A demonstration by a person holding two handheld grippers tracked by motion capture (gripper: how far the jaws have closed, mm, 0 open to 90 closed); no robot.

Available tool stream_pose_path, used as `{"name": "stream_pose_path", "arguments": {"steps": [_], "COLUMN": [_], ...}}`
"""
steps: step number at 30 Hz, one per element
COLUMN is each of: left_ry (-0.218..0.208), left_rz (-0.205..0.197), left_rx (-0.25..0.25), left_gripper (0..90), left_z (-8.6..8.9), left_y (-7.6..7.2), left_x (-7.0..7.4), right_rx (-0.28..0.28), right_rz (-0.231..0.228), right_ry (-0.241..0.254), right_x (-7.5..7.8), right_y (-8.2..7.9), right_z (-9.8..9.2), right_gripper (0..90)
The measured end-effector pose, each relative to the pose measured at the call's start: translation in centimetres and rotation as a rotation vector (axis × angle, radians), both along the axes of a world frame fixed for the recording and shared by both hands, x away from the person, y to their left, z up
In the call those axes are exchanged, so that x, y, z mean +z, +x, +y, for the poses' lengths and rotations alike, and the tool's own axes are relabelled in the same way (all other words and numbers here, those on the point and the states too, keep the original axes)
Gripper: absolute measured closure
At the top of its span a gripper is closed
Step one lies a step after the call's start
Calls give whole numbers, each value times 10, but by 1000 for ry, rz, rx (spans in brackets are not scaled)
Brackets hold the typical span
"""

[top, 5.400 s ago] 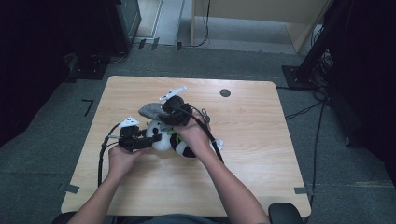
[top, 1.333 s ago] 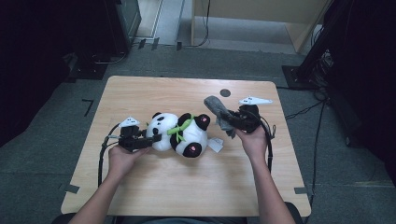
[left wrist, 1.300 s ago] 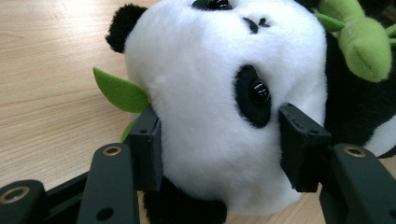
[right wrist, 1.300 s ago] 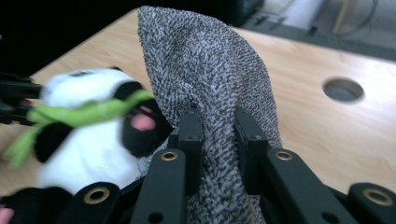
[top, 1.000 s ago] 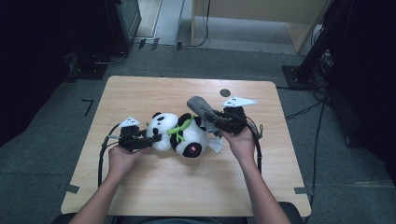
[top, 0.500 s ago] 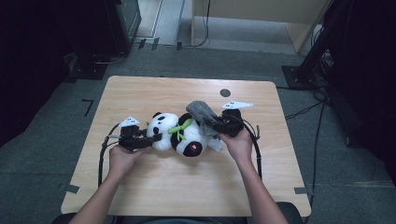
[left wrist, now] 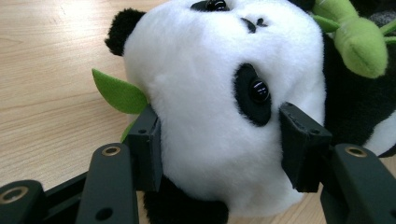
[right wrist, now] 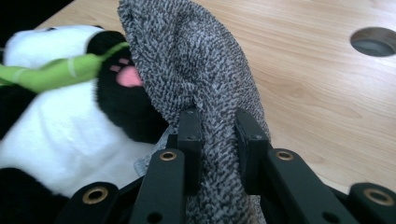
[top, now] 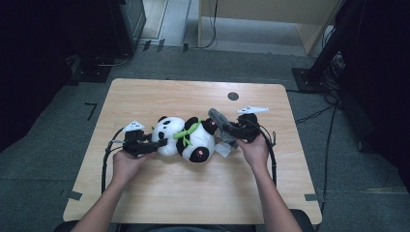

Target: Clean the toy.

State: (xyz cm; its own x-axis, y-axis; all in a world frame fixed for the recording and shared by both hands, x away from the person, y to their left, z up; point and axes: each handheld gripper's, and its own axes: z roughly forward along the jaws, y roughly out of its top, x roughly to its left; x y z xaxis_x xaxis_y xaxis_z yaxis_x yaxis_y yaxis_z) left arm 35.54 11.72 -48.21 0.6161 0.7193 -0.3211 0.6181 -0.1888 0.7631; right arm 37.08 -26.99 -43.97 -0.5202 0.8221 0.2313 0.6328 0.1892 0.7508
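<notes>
Wooden table (top: pixel 159 193) under me, I had the left gripper (left wrist: pixel 219 154) clamped on the panda's (top: pixel 186 137) head. Right gripper (right wrist: pixel 217 140) pinched the grey sock (right wrist: pixel 205 79), its toe just beyond those jaws beside the panda's paw, long axis pointing away.

A wooden counter (top: pixel 159 193) is seen on grey floor (top: pixel 43 159). A round hole (top: pixel 233 95) is cut near its far edge. Tape marks (top: pixel 91 110) are stuck to the floor at left.
</notes>
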Motion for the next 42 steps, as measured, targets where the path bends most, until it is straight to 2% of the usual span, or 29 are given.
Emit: {"name": "stream_pose_path", "arguments": {"steps": [3, 6, 12, 19, 23, 26, 31, 35, 38, 42], "left_ry": [0, 2, 0, -6, -7, -9, -8, -9, -13, -33], "left_rz": [-3, -11, -7, -10, -12, -11, -15, -25, -29, -28], "left_rx": [-2, -3, 2, -1, -3, -3, -6, -11, -17, -25], "left_gripper": [410, 407, 408, 405, 405, 405, 400, 388, 373, 327], "left_z": [0, 1, 0, 1, 1, 1, 1, 2, 2, 4], "left_y": [0, -2, -2, -2, -2, -2, -2, -2, -2, 0], "left_x": [0, -1, -1, -1, -1, -1, -2, -2, -3, -4], "right_rx": [-32, -65, -66, 6, 68, 117, 193, 261, 308, 357], "right_rz": [7, 10, -61, -110, -127, -139, -130, -98, -44, 9], "right_ry": [-12, 0, 38, 2, -19, -33, -47, -62, -74, -123], "right_x": [-2, 2, 35, 72, 88, 93, 94, 85, 72, 56], "right_y": [1, -2, -10, -6, 0, 3, 7, 11, 15, 16], "right_z": [-8, -15, -14, 16, 47, 71, 106, 136, 157, 175], "right_gripper": [766, 766, 764, 765, 765, 765, 765, 765, 766, 767]}}
